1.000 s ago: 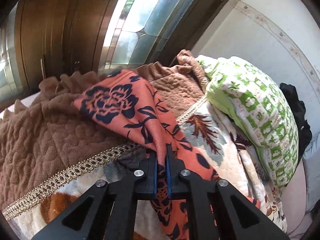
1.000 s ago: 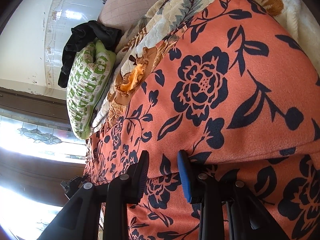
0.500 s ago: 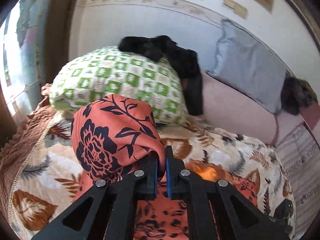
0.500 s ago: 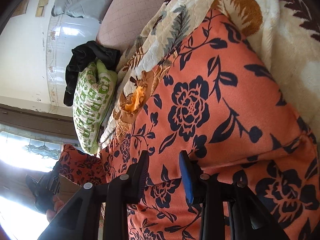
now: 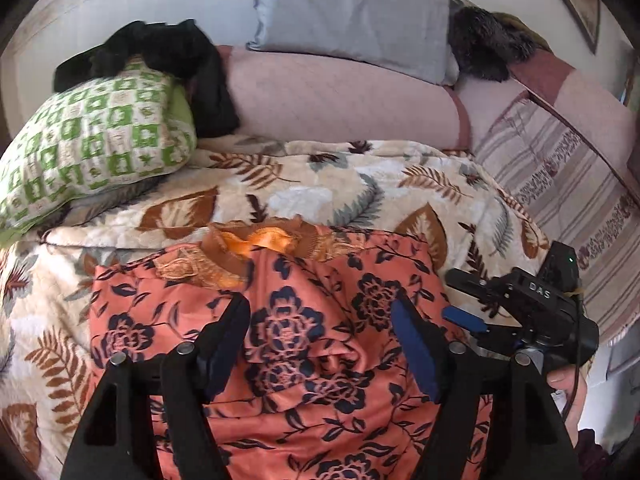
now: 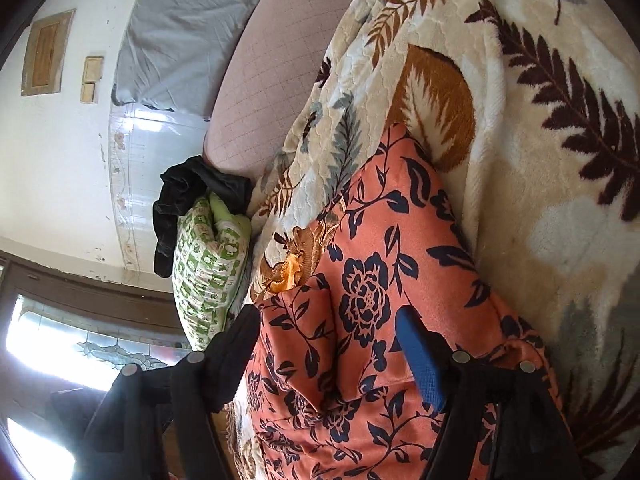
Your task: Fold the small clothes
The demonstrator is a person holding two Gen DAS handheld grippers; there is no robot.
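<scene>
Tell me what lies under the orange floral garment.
The orange floral garment lies on a cream leaf-print blanket, which shows around its edges. A folded layer of the garment itself sits on top. Whatever is beneath its middle is covered.

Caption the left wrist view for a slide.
Left gripper opening above the folded orange floral garment on a leaf-print blanket.

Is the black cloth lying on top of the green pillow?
Yes, the black cloth is draped over the top of the green pillow.
</scene>
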